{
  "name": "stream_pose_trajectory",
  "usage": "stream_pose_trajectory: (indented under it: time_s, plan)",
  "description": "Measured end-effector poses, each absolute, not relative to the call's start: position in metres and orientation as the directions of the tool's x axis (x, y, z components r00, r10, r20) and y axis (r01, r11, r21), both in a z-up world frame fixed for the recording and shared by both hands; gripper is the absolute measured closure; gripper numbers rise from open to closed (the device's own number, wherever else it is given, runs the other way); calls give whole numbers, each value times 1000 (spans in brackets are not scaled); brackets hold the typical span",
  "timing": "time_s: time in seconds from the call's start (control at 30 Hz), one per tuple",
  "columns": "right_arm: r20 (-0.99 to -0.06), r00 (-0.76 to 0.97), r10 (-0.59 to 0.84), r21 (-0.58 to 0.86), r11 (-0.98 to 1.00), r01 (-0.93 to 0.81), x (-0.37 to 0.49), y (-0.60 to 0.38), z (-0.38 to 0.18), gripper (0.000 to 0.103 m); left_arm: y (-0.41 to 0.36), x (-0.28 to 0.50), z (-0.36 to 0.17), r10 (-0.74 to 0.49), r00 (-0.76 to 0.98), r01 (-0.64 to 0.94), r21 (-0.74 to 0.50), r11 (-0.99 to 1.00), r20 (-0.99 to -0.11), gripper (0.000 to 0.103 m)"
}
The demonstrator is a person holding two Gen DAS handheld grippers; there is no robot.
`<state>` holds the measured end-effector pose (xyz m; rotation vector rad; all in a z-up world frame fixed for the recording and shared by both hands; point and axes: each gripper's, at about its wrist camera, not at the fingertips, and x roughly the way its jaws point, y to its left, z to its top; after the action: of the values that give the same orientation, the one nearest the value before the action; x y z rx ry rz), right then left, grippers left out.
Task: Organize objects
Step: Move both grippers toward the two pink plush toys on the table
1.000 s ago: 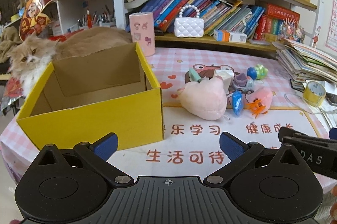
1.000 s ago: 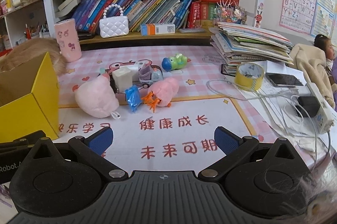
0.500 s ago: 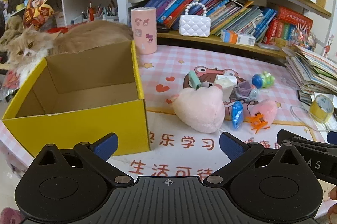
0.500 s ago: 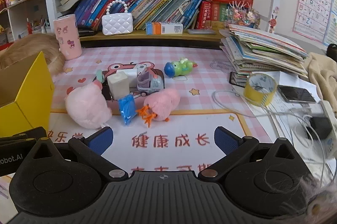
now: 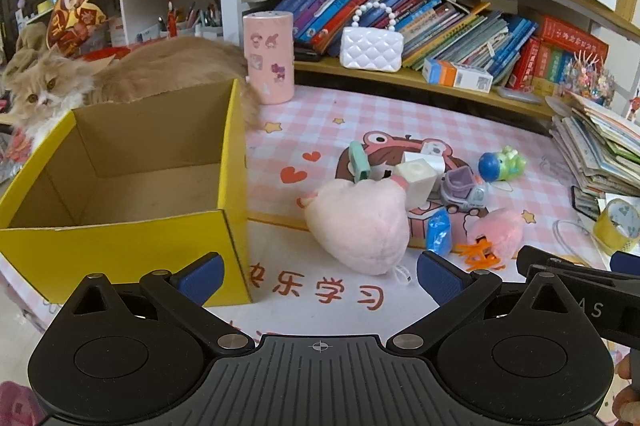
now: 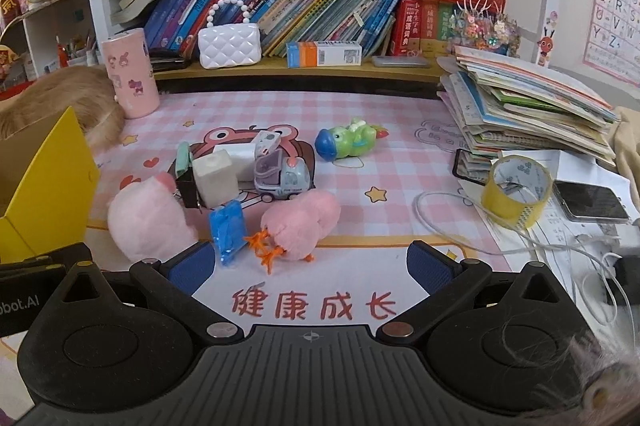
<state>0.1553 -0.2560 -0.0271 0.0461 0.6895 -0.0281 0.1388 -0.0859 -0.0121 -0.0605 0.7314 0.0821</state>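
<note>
An empty yellow cardboard box (image 5: 120,246) (image 6: 44,186) stands open at the left of the pink mat. Right of it lies a cluster of toys: a big pink plush (image 5: 360,226) (image 6: 148,222), a small pink plush chick with orange feet (image 6: 300,222) (image 5: 496,234), a blue packet (image 6: 228,226) (image 5: 438,234), a white cube (image 6: 216,176), a purple toy truck (image 6: 280,178) (image 5: 464,188) and a green-blue toy (image 6: 348,140) (image 5: 500,164). My left gripper (image 5: 318,278) is open, short of the big plush. My right gripper (image 6: 310,268) is open, just before the chick.
An orange cat (image 5: 120,74) lies behind the box. A pink cylinder (image 5: 268,58) and a white handbag (image 5: 370,46) stand by the bookshelf. At the right are a stack of books (image 6: 528,110), a yellow tape roll (image 6: 516,194), a phone (image 6: 588,202) and white cables (image 6: 520,242).
Both grippers have advanced toward the toy cluster, so the toys loom larger and nearer. The left view has also swung left, showing more of the box. Both stay open.
</note>
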Motion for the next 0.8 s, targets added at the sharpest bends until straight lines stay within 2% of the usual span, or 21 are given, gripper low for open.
stream_pose_trajectory:
  time_s: [0.5,0.67,0.8]
  plan:
    - [-642,763,80,78,996,-38,188,-278,-34,4,-103,162,-15,69,725,-126,-34,991,-685,0]
    - [-663,741,106,92,994,-59,203,-284,-42,17,-106,170,-17,71,717,-137,-40,990,-693,0]
    - [-675,726,131,94,991,-91,218,-285,-51,22,-108,175,-19,75,713,-147,-43,988,-697,0]
